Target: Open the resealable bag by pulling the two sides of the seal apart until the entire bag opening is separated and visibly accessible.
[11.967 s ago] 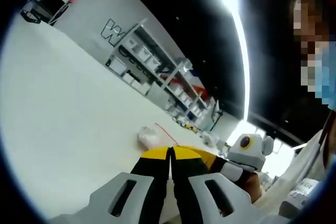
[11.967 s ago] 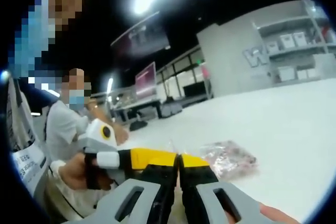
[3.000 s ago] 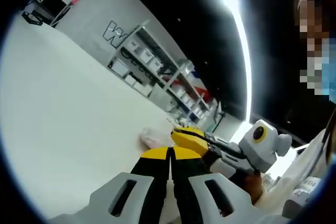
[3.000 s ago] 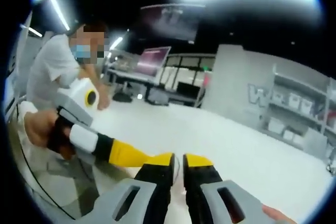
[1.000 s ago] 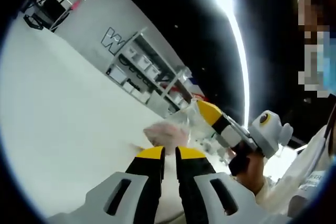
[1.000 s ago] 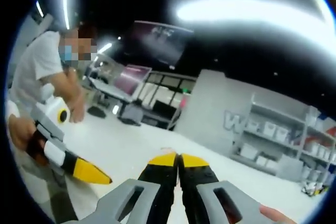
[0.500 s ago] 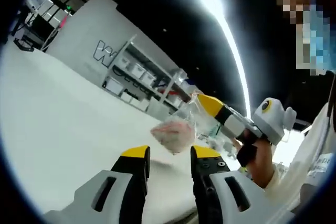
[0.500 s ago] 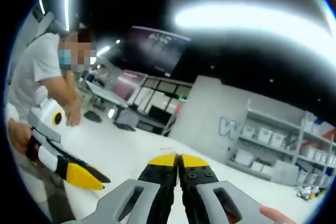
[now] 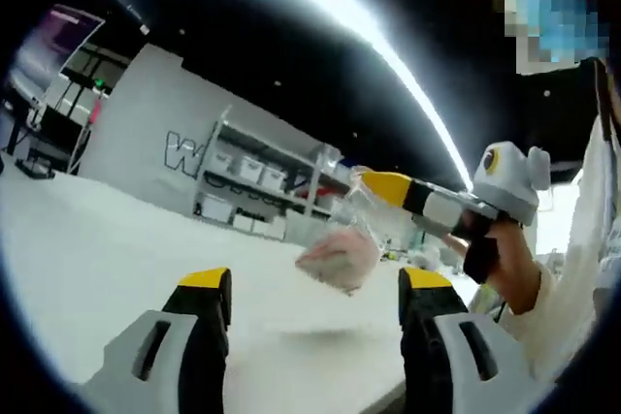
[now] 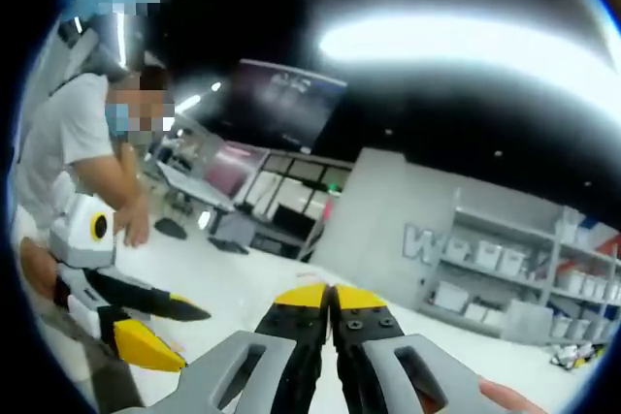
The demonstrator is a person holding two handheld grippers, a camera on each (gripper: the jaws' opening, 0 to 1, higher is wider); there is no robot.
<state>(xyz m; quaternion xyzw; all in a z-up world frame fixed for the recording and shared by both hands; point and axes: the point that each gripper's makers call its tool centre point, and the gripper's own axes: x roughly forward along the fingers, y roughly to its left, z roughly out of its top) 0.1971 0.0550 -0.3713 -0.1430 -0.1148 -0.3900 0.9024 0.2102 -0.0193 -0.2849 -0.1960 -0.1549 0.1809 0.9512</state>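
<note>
Since half a second ago the left gripper (image 9: 315, 288) has spread its jaws wide and holds nothing. In the left gripper view, the bag (image 9: 342, 251) hangs above the white table (image 9: 87, 249), dangling from the right gripper (image 9: 367, 179), which pinches its clear top edge, probably to lift the seal within reach. In the right gripper view, the right gripper (image 10: 330, 295) has its jaws pressed together; the bag itself cannot be made out there. Low on the left, the left gripper (image 10: 165, 332) gapes, seemingly ready to take the seal's other side.
</note>
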